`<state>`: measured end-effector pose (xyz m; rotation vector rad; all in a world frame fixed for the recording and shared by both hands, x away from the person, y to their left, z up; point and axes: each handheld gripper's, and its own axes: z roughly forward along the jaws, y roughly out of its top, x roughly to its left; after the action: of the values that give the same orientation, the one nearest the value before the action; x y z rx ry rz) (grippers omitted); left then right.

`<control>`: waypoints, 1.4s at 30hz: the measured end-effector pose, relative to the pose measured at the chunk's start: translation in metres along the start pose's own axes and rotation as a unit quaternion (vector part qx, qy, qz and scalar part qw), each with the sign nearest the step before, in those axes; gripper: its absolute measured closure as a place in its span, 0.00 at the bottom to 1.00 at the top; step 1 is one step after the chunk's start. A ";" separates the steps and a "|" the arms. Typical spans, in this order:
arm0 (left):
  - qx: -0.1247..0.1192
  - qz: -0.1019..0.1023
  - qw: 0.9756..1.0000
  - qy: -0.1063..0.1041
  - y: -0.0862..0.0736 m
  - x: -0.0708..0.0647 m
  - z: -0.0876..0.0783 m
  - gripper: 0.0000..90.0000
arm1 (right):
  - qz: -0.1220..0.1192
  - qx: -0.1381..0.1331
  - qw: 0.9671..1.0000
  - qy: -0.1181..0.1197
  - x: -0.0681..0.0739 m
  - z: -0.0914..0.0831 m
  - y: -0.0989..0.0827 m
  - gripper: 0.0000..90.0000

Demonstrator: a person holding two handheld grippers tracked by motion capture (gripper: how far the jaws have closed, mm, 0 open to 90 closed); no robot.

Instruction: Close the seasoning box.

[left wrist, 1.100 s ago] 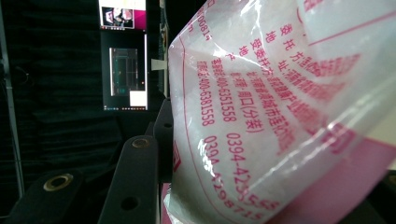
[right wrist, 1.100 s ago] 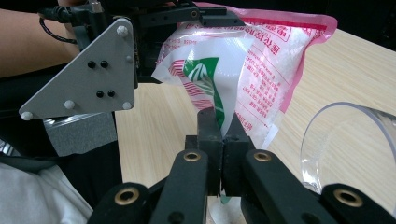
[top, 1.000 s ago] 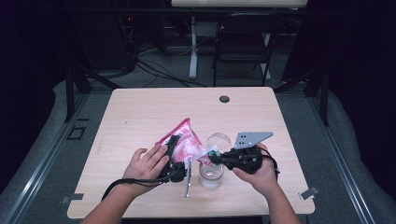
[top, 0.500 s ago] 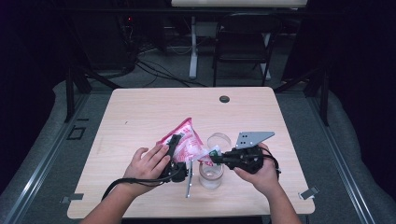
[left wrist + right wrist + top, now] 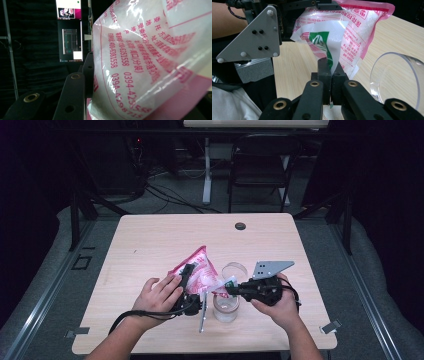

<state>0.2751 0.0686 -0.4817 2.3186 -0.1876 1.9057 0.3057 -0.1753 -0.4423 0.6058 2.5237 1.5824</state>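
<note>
Pink bag [image 5: 200, 272] clamped by left gripper [image 5: 192, 292], corner pinched in right gripper [image 5: 231, 290]; glass jar [image 5: 226, 306] below, lid [image 5: 234, 270] beside.

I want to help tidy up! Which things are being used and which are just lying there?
In use: pink-and-clear plastic bag of white grains, clear glass jar, left gripper, right gripper.
Lying about: clear round lid, small black disc.

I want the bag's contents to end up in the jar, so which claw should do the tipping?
The left claw, probably. It holds the body of the bag, so it can tilt it. The right claw is shut on the bag's corner flap above the jar, placed only to steer.
</note>
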 end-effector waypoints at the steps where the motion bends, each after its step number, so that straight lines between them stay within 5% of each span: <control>1: 0.001 -0.003 1.000 -0.002 0.000 0.000 0.000 0.70 | 0.001 0.000 1.000 0.000 0.000 0.000 0.000 0.99; 19: -0.014 -0.001 1.000 0.011 0.000 0.000 0.002 0.70 | 0.001 0.000 1.000 -0.001 -0.001 0.000 -0.001 0.99; 20: -0.001 0.002 1.000 0.000 0.001 0.001 0.000 0.70 | 0.001 0.000 1.000 -0.001 -0.001 0.000 -0.001 0.99; 25: -0.014 0.003 1.000 0.014 0.000 0.001 0.002 0.70 | 0.000 0.001 1.000 -0.001 -0.001 0.001 -0.001 0.99; 26: -0.001 0.005 1.000 0.003 0.001 0.002 0.000 0.70 | 0.000 0.001 1.000 -0.001 -0.001 0.001 -0.001 0.99; 42: -0.003 0.008 1.000 0.007 0.000 0.003 -0.001 0.70 | 0.000 0.003 1.000 -0.001 0.000 0.001 -0.001 0.99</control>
<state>0.2746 0.0685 -0.4789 2.3072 -0.2102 1.9253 0.3061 -0.1747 -0.4436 0.6066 2.5279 1.5735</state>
